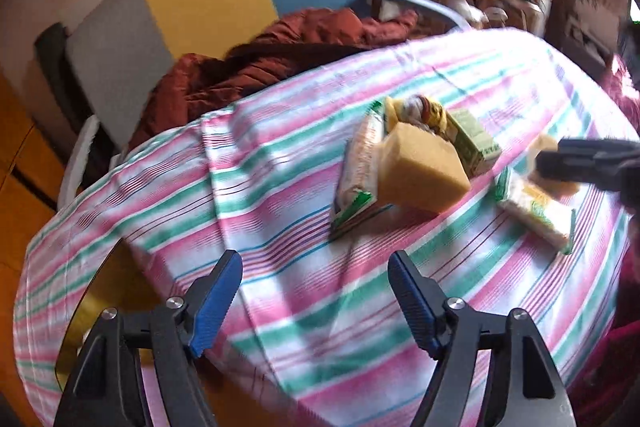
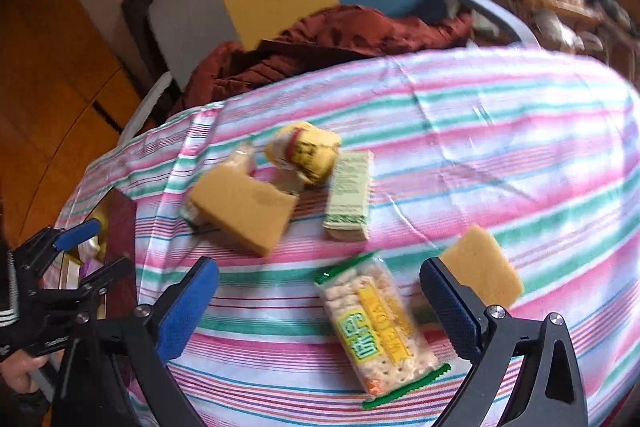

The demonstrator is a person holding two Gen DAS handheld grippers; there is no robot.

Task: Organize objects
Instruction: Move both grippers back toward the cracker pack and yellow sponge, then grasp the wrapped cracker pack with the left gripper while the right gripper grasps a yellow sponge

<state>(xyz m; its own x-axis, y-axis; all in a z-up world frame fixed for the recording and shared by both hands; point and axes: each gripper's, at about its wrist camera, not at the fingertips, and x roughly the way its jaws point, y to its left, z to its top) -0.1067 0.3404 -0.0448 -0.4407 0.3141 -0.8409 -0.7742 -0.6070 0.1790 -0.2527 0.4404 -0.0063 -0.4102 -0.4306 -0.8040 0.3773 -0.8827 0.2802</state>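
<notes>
- left claw [image 1: 314,301]: jaws apart, empty, low in frame over striped desk [image 1: 280,187]
- right claw [image 2: 320,311]: jaws apart, gripping nothing, snack packet [image 2: 376,327] lying between them
- sponge [image 2: 244,215] centre-left

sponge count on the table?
2. One sponge lies in the cluster, leaning on a snack pack. The other sponge lies apart, by the right hand-held gripper. More could be hidden.

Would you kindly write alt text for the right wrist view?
The open right claw hovers over a clear snack packet on a striped tablecloth, with two yellow sponges and a green box nearby.
</notes>
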